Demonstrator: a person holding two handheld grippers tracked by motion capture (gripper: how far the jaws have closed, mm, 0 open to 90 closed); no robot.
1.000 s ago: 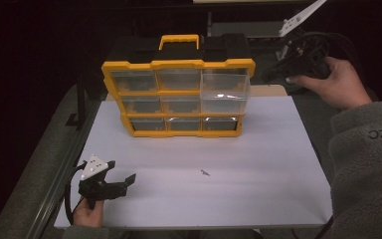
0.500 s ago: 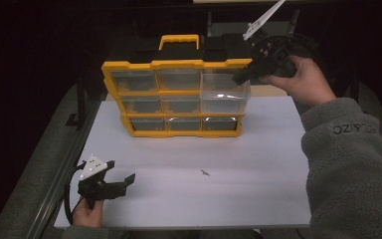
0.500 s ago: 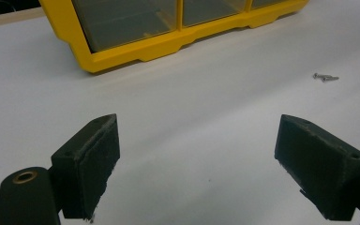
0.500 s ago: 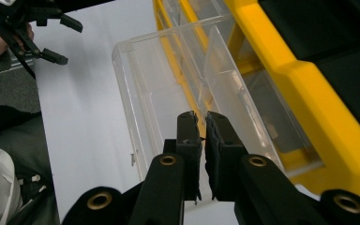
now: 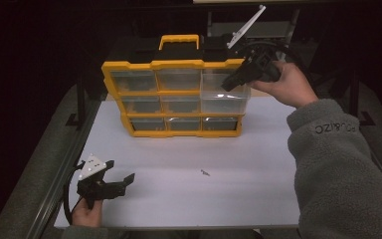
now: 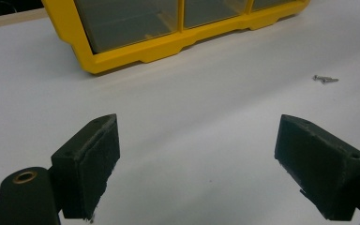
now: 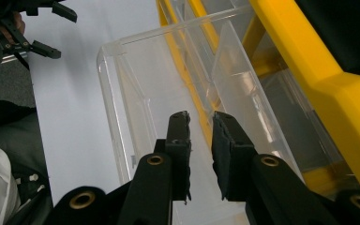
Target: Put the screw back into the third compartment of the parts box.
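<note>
We judge the clear drawer [image 5: 222,92] light, stiff, slippery: grip its front wall with the right gripper [image 5: 229,84], fingers slightly parted, just opening, empty.

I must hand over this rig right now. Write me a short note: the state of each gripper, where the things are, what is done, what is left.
Right gripper: jaws have just been opening, a narrow gap now, nothing between them; poised at the clear drawer, which sticks out of the top right slot of the yellow organizer.
Left gripper: jaws wide open, holding nothing, low over the white table at its near left corner.
Small screw: lies loose on the table in front of the organizer.
Done: drawer partly pulled out.
Left: probably screw into drawer, then push the drawer in.
</note>
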